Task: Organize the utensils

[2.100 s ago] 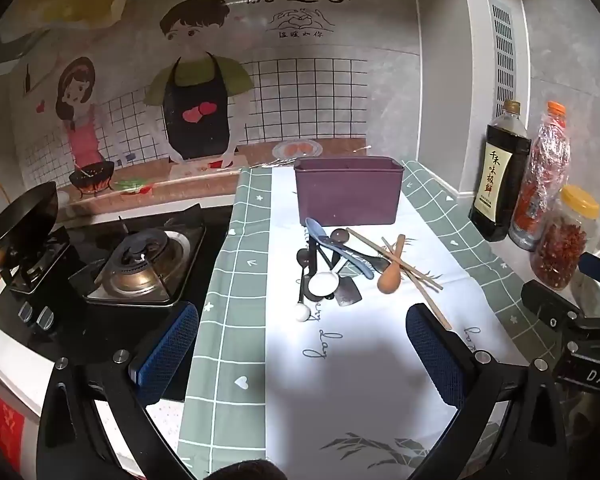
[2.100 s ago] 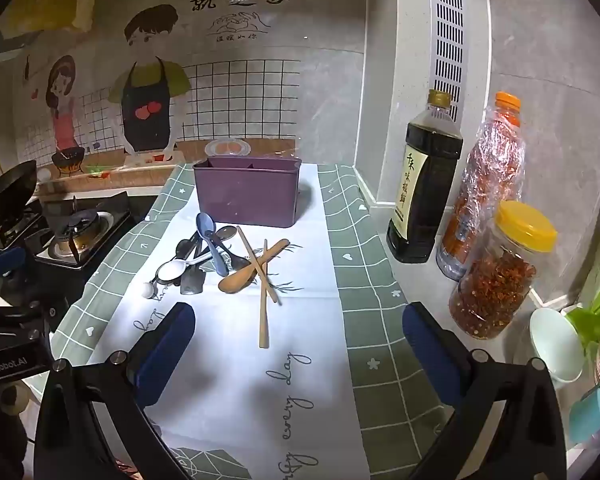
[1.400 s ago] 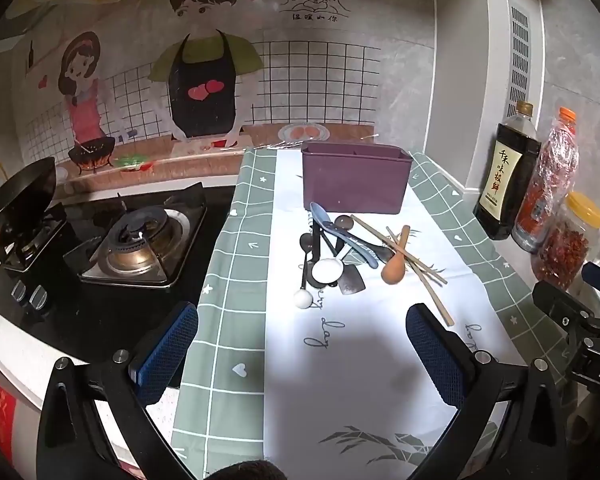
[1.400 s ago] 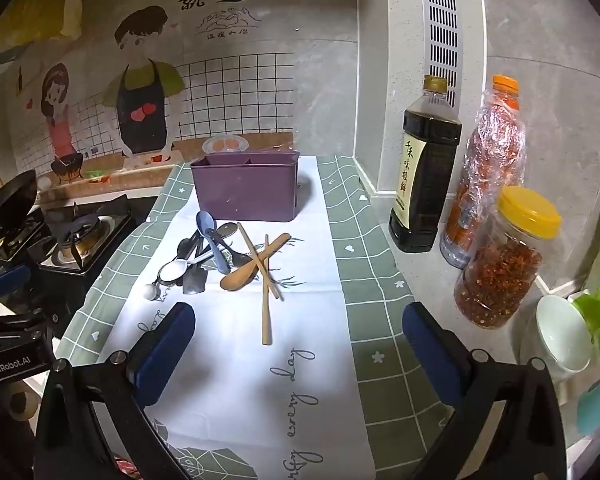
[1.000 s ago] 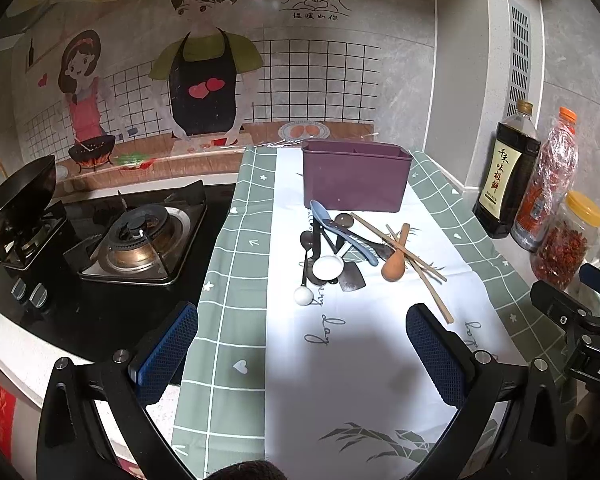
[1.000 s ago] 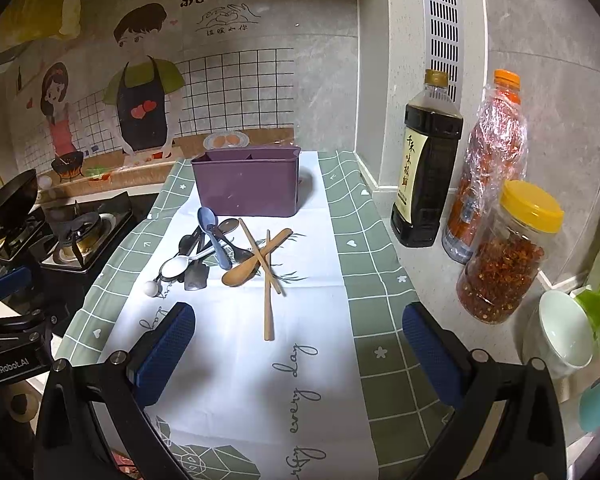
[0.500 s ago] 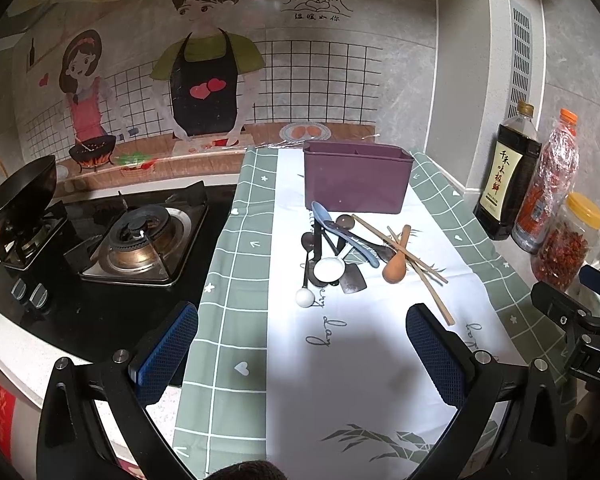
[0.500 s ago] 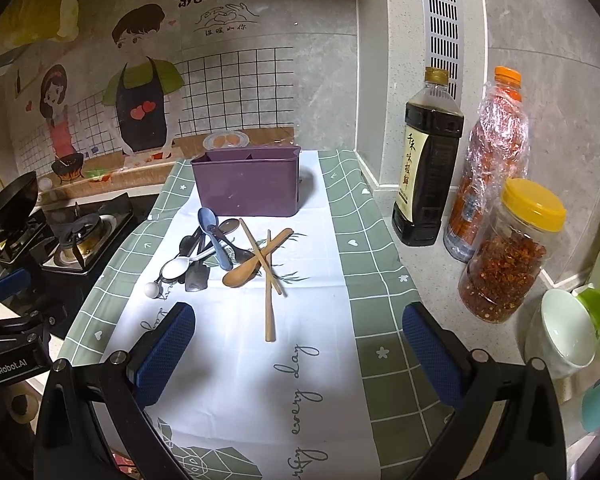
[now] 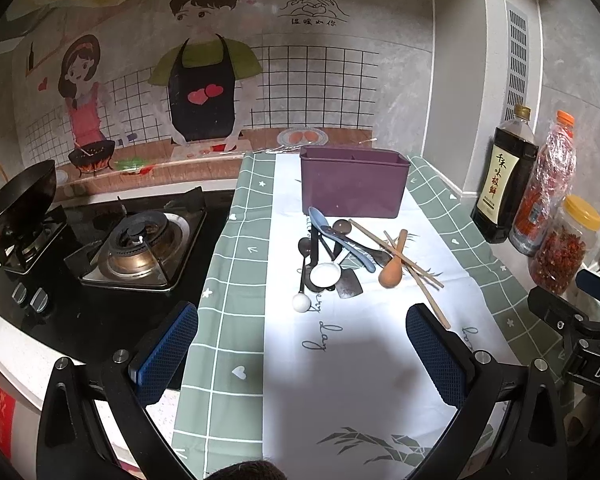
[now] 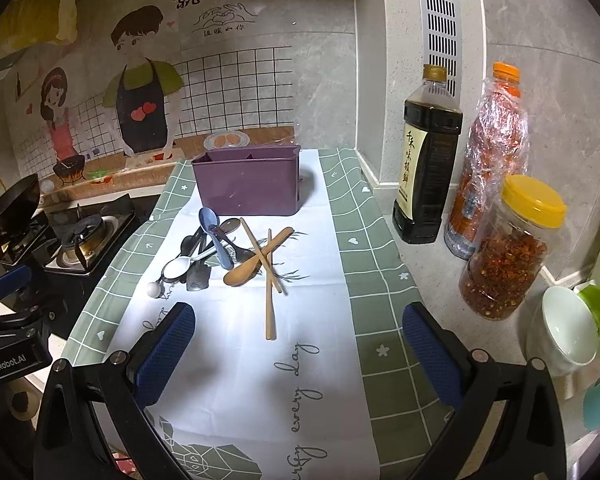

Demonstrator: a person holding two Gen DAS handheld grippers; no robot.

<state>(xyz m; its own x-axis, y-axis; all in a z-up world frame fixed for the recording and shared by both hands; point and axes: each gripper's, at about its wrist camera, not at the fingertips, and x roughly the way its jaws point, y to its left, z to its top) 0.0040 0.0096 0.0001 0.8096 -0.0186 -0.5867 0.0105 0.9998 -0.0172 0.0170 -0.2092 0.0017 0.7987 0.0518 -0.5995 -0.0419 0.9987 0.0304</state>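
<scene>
A purple utensil holder [image 9: 354,186] [image 10: 249,184] stands at the far end of the white and green cloth [image 9: 364,360]. In front of it lies a heap of utensils: a blue spoon [image 9: 320,218] [image 10: 214,236], a white spoon [image 9: 325,273] [image 10: 176,267], a wooden spoon [image 9: 392,268] [image 10: 256,260], wooden chopsticks [image 9: 416,276] [image 10: 269,288] and dark spoons. My left gripper [image 9: 302,352] hovers open, short of the heap. My right gripper [image 10: 298,352] is open too, near the chopstick ends. Neither holds anything.
A gas stove [image 9: 136,248] with a black wok [image 9: 24,196] lies left of the cloth. A soy sauce bottle [image 10: 428,160], a wrapped chilli bottle [image 10: 488,160] and a yellow-lidded jar [image 10: 512,248] stand at the right wall. A white cup [image 10: 564,328] sits at the right edge.
Both grippers drifted only slightly, rising and steadying over the cloth. Both stayed open and the utensils have not moved.
</scene>
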